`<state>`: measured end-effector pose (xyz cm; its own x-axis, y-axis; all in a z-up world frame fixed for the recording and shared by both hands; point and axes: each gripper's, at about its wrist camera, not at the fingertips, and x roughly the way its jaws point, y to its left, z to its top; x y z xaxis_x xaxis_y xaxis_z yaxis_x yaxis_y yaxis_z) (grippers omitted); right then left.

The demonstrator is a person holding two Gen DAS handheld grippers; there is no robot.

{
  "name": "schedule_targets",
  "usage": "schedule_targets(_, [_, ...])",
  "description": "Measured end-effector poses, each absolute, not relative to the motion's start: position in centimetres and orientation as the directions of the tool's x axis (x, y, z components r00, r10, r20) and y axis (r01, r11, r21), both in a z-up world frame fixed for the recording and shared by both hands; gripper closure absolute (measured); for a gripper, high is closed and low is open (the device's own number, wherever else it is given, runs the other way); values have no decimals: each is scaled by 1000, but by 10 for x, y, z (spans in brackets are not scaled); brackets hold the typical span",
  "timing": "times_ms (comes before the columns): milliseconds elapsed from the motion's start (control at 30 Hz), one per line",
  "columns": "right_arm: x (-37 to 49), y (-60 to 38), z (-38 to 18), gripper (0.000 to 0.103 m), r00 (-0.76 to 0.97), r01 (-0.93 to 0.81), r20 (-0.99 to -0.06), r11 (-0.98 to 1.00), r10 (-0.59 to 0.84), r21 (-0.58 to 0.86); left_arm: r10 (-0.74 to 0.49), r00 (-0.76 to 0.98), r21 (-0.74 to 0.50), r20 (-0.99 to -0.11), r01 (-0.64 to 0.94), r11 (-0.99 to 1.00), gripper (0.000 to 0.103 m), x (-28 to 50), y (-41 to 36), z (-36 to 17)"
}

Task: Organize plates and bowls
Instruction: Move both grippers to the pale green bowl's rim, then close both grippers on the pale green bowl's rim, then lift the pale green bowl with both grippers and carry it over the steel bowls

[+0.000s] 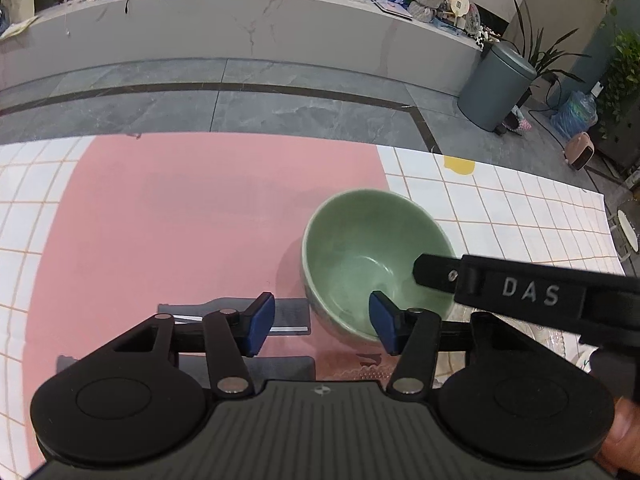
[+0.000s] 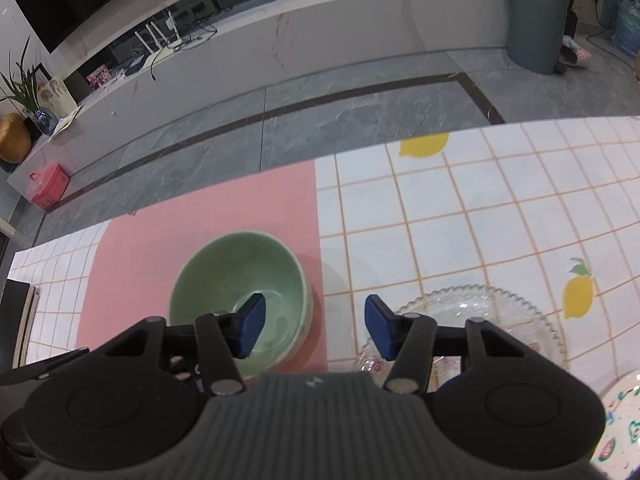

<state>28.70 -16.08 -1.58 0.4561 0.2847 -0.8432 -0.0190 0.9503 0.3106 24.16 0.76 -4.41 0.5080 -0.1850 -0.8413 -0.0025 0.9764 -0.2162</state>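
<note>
A green bowl (image 1: 360,240) stands upright and empty on the right part of a pink mat (image 1: 160,220). My left gripper (image 1: 322,324) is open astride the bowl's near left wall, one blue pad inside and the other out over the mat, with a gap to the wall. My right gripper (image 2: 316,328) is open astride the right wall of the green bowl (image 2: 240,276), its left pad inside and its right pad clear of the rim. One right-gripper finger (image 1: 432,272) reaches into the bowl from the right. A clear glass plate (image 2: 488,312) lies just right of the bowl.
A white checked tablecloth (image 2: 480,208) with lemon prints covers the table. A patterned plate (image 2: 624,424) shows at the near right corner. A dark flat object (image 2: 16,320) sits at the table's left end. Beyond the far table edge lie grey floor and a grey bin (image 1: 496,92).
</note>
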Motion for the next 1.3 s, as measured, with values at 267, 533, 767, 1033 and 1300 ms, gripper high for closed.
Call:
schedule_targets(267, [291,-158,-29,57,443,-7,-838,936,319,353,-230,513,-262,-827,9,965,59,245,9,-52])
schedule_targets(533, [293,-161,-39,59,430,24,-827,911,362,411,-248,519,-288,-818,4,958,68,245,12,-58])
schedule_targets(767, [291,-159,-41,81,429,25,-814,896,391,444,-234,539,-266,-809,19,964,71,240,7,-60])
schedule_targets(1033, [290,-162,-38,89,425,41,-819,896,385,443,-200,556,-231,-807,15,973,82,237,4,-54])
schedule_targets(1300, [288,-166,-28,90,442,38,-810,894,386,446,-182,564,-213,-805,11,977,83,232,-1,-40])
